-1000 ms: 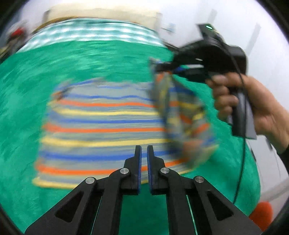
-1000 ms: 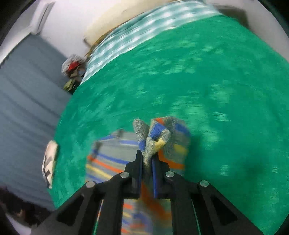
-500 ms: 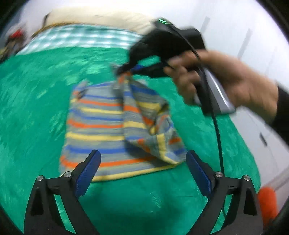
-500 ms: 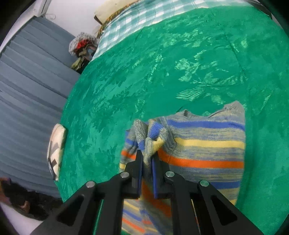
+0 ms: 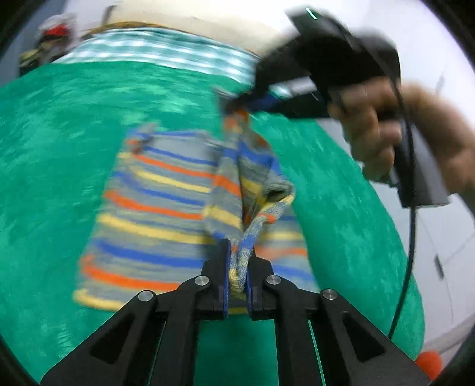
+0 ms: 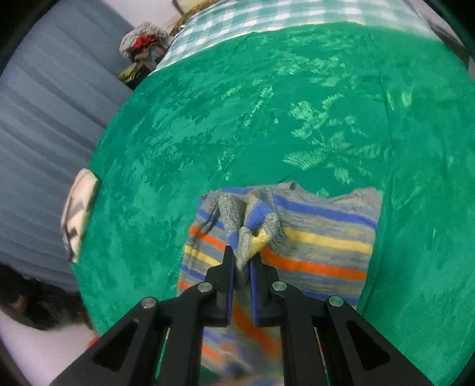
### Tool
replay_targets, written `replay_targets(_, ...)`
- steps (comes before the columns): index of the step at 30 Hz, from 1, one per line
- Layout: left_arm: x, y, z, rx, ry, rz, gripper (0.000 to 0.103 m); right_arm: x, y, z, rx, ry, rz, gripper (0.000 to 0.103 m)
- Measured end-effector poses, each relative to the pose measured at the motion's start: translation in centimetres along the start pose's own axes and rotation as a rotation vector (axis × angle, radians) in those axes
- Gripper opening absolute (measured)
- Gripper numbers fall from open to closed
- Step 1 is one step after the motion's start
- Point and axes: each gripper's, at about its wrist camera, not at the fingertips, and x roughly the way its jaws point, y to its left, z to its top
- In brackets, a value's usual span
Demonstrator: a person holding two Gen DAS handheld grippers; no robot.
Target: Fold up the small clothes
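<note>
Now the left gripper has its two fingers pinched tight on the near edge of the striped sweater — half a second ago those fingers stood wide apart with nothing in them, so this grab is brand new. The right gripper is clamped on a bunched bit of the same sweater, just as it was before. In the left wrist view it shows up high on the far side, held by a hand, with the knit hanging down from it.

So both grippers hold the right side of the sweater, one at the far end and one at the near end. That side is lifted and partly laid over the middle. It looks like the fold is under way, and the flap can be carried across together.

The rest of the sweater lies flat near the right edge of the green bedspread. At the far edge is a checked cloth. Past the left edge hangs a grey-blue curtain, with a pile of stuff in the far corner.
</note>
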Motion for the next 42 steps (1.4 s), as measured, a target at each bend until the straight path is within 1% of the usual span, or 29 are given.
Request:
replay_targets(5, -0.5, 7.3, -0.7, -0.177, 0.029, 0.049, 0.006, 3.9, 2.1, 1.1, 0.009, 0.012, 0.041, 0.009)
replay_targets(7, -0.7, 8.5, -1.6, -0.218, 0.045, 0.062, 0.008, 5.8, 3.4, 1.2, -0.010, 0.018, 0.043, 0.010)
replay_targets(8, -0.3, 9.0, -1.8, -0.229, 0.076, 0.085, 0.012, 7.3, 4.2, 1.1, -0.026, 0.019, 0.035, 0.010)
replay_targets(9, -0.3, 9.0, -2.4, -0.236, 0.098, 0.106, 0.020, 8.2, 4.6, 0.9, -0.036, 0.013, 0.032, 0.016)
replay_targets(11, -1.3, 9.3, -2.6, -0.257, 0.099, 0.107, 0.023, 9.7, 4.7, 0.6, -0.012, -0.019, 0.075, 0.038)
replay_targets(12, -2.2, 9.3, -2.6, -0.253, 0.090, 0.113, 0.032, 9.8, 4.5, 0.4, 0.009, -0.029, 0.104, 0.052)
replay_targets(13, -3.5, 9.2, -2.5, -0.242, 0.067, 0.131, 0.039, 9.4, 4.2, 0.0, 0.040, -0.066, 0.171, 0.052)
replay_targets(15, -5.5, 8.9, -2.0, -0.213, 0.018, 0.142, 0.040, 7.4, 3.6, -0.9, 0.042, -0.143, 0.238, 0.052)
replay_targets(17, -7.3, 8.4, -1.2, -0.163, -0.029, 0.122, 0.040, 4.8, 2.4, -2.1, 0.026, -0.216, 0.214, 0.052)
replay_targets(18, -7.6, 7.8, -0.7, -0.137, -0.038, 0.096, 0.040, 3.1, 1.2, -3.1, 0.024, -0.247, 0.164, 0.052)
replay_targets(19, -7.5, 6.9, 0.2, -0.095, -0.037, 0.040, 0.040, 2.1, 0.7, -3.8, 0.016, -0.259, 0.126, 0.052)
replay_targets(20, -6.3, 6.6, 1.5, -0.069, -0.034, -0.001, 0.040, 0.6, -0.1, -5.0, -0.015, -0.274, 0.053, 0.051)
replay_targets(21, -5.2, 5.6, 2.7, -0.023, -0.023, -0.065, 0.040, -0.2, -0.4, -5.9, -0.043, -0.280, 0.010, 0.047)
replay_targets(22, -3.9, 5.2, 3.6, 0.004, -0.012, -0.097, 0.040, -1.2, -0.7, -7.1, -0.084, -0.282, -0.036, 0.043)
replay_targets(23, -1.3, 4.6, 5.1, 0.037, 0.015, -0.127, 0.039, -1.9, -0.8, -8.3, -0.120, -0.276, -0.062, 0.042)
replay_targets(25, 2.1, 5.2, 6.4, 0.021, 0.067, -0.108, 0.019, -2.5, -0.4, -10.5, -0.174, -0.246, -0.054, 0.041)
replay_targets(26, 4.1, 6.3, 6.8, -0.014, 0.102, -0.063, 0.014, -2.3, 0.1, -11.3, -0.203, -0.229, -0.042, 0.041)
replay_targets(28, 7.4, 9.5, 7.1, -0.086, 0.171, 0.073, 0.002, -1.3, 0.9, -12.7, -0.249, -0.198, 0.003, 0.041)
replay_targets(29, 8.0, 10.7, 6.8, -0.109, 0.193, 0.087, 0.002, 0.1, 0.8, -13.6, -0.249, -0.174, 0.034, 0.041)
replay_targets(30, 8.2, 11.6, 6.7, -0.121, 0.206, 0.076, 0.002, 1.6, 0.4, -14.2, -0.233, -0.142, 0.018, 0.037)
replay_targets(31, 7.7, 11.7, 6.9, -0.104, 0.216, 0.075, 0.002, 3.4, -0.3, -14.7, -0.213, -0.095, -0.019, 0.033)
replay_targets(32, 7.2, 11.2, 7.3, -0.076, 0.212, 0.087, 0.002, 4.3, -0.7, -15.0, -0.207, -0.081, -0.038, 0.031)
replay_targets(33, 6.0, 10.5, 7.6, -0.038, 0.198, 0.091, 0.006, 3.6, -0.5, -14.8, -0.211, -0.108, -0.028, 0.030)
replay_targets(34, 5.2, 10.2, 8.0, -0.014, 0.178, 0.086, 0.025, 2.8, -0.3, -14.2, -0.198, -0.114, 0.000, 0.030)
replay_targets(36, 4.0, 9.2, 9.0, 0.020, 0.119, 0.040, 0.046, 0.7, -0.4, -12.7, -0.171, -0.168, 0.032, 0.030)
replay_targets(38, 4.1, 8.0, 9.7, 0.062, 0.099, 0.015, 0.048, -0.8, -0.5, -10.4, -0.176, -0.224, -0.006, 0.030)
replay_targets(39, 4.9, 7.4, 10.1, 0.084, 0.106, 0.031, 0.049, -0.7, -0.6, -9.4, -0.168, -0.227, -0.025, 0.030)
replay_targets(41, 7.8, 7.9, 11.0, 0.080, 0.143, 0.106, 0.049, 0.9, -1.7, -6.6, -0.110, -0.198, -0.061, 0.030)
replay_targets(42, 9.4, 8.7, 10.8, 0.057, 0.188, 0.179, 0.049, 2.1, -2.4, -5.8, -0.079, -0.173, -0.091, 0.031)
